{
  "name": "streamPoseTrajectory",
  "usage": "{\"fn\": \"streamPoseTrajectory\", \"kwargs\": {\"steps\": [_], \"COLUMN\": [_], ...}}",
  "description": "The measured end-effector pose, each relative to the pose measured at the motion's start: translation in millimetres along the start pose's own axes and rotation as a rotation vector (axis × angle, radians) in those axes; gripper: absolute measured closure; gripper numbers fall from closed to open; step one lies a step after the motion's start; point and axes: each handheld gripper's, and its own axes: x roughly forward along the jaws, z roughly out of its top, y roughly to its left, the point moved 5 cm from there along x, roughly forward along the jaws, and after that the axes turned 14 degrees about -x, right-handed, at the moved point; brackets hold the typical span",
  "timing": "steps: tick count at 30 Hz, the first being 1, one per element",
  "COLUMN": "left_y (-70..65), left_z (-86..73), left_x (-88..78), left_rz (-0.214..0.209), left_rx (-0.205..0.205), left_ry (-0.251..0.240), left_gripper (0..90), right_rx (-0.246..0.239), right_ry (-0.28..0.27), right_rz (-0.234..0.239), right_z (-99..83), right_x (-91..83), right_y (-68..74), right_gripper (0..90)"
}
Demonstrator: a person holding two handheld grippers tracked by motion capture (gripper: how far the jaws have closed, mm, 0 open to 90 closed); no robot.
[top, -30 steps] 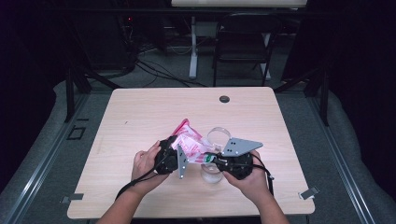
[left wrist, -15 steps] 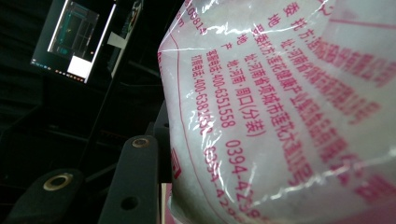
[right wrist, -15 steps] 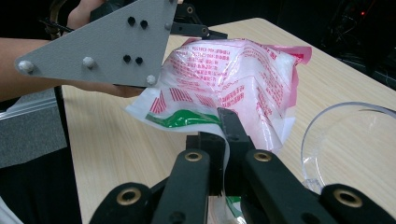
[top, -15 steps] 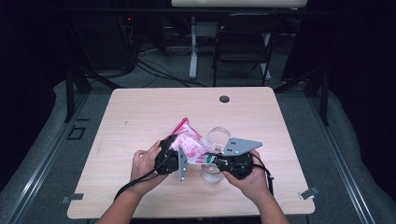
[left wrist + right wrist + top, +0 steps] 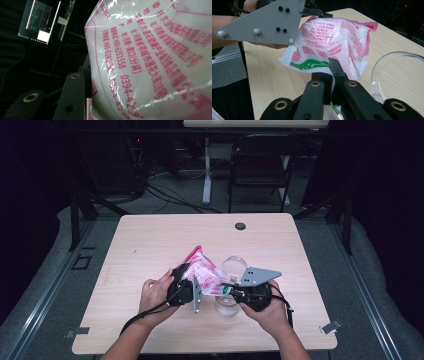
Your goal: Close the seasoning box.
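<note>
No shift: bag (image 5: 332,42) between both jaws.

The bag (image 5: 332,37) at centre frame is clear-white plastic printed with pink-red lettering, a pink top edge and a green band low down. The table (image 5: 150,240) is pale wood grain. The grippers (image 5: 332,75) are black; the plate (image 5: 262,22) at upper left is grey.

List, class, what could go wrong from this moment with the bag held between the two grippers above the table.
1. The right gripper pinches only a thin edge of the bag; a pull might tear it unevenly or let it slip.
2. The bag looks full of white powder; if it opens suddenly, some could spill on the table.
3. The clear cup stands right beneath the hands and might be knocked over.
</note>
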Motion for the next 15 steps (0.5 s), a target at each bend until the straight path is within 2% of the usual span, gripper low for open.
{"fn": "streamPoseTrajectory", "kwargs": {"steps": [7, 15], "left_y": [4.7, 7.0], "left_z": [5.2, 8.3], "left_x": [-3.3, -6.5], "left_rz": [0.02, 0.027], "left_rx": [0.064, 0.081], "left_ry": [0.021, 0.022], "left_gripper": [62.0, 62.1], "right_rx": [-0.001, -0.002], "right_ry": [-0.005, -0.008], "right_rz": [-0.001, 0.009], "right_z": [-2.4, -2.5], "right_x": [-1.4, -3.4], "right_y": [-2.1, -1.8], "right_gripper": [89.8, 89.8]}}
